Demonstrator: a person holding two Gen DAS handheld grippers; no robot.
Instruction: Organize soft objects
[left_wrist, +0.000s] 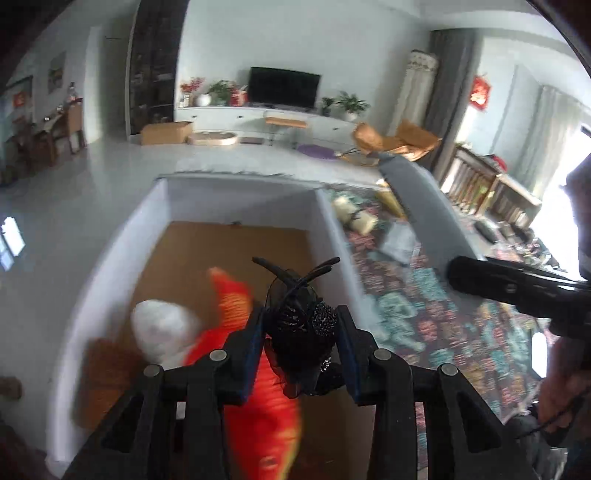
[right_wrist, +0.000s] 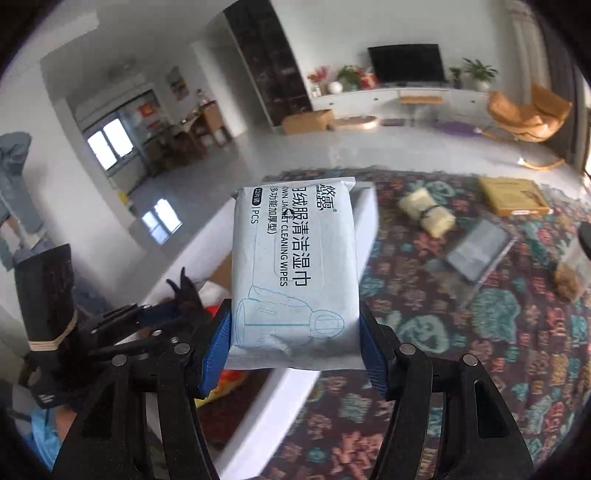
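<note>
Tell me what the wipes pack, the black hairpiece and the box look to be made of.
Wipes pack: thin plastic film, matte pale blue, printed, with soft creases. Black hairpiece: seemingly netting or mesh fabric with glittery beading and stiff feather-like spikes; exact fibre unclear. Box: smooth white walls, probably coated cardboard or plastic, over a brown, cardboard-looking floor.

Box below the left gripper, rug to its right

The fascinator (left_wrist: 301, 325) sits between the left gripper (left_wrist: 300, 345) pads, above the box (left_wrist: 147, 229); fish (left_wrist: 258, 387) and bag (left_wrist: 162, 332) lie inside.
</note>
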